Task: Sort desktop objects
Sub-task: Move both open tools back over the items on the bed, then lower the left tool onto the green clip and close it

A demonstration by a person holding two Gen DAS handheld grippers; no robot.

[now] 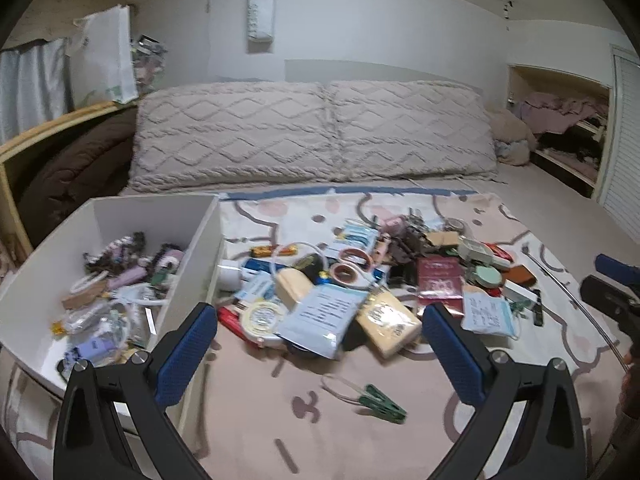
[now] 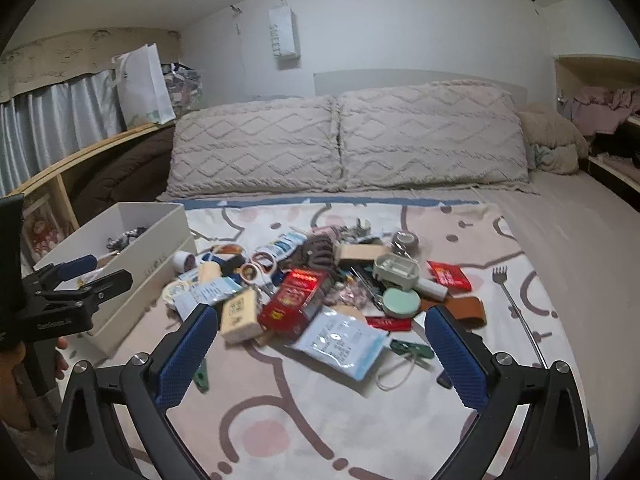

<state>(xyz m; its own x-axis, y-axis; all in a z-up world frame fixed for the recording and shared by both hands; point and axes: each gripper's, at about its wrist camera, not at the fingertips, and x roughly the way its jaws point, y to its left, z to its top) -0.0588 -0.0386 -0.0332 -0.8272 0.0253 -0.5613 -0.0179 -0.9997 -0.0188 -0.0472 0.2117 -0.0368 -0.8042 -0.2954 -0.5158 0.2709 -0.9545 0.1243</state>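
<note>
- Left gripper [image 1: 320,344]: spread wide, blue pads [image 1: 188,354] gripping nothing, held above the blanket [image 1: 256,420] just short of the pile.
- Right gripper [image 2: 320,346]: likewise parted wide, nothing between the pads [image 2: 458,356], hanging over the near edge of the clutter.
- Close in: green clothespin [image 1: 380,398] with a wire loop, lying alone on the blanket.
- Further on: heap of objects [image 2: 320,280], with a white sachet [image 2: 340,340] at the front, red box [image 2: 296,300] behind it, round green tin [image 2: 401,303] to the right.
- Left of the heap: white box [image 1: 120,216], partly filled with small items.
- Farthest: two pillows [image 2: 344,140] against the wall.
</note>
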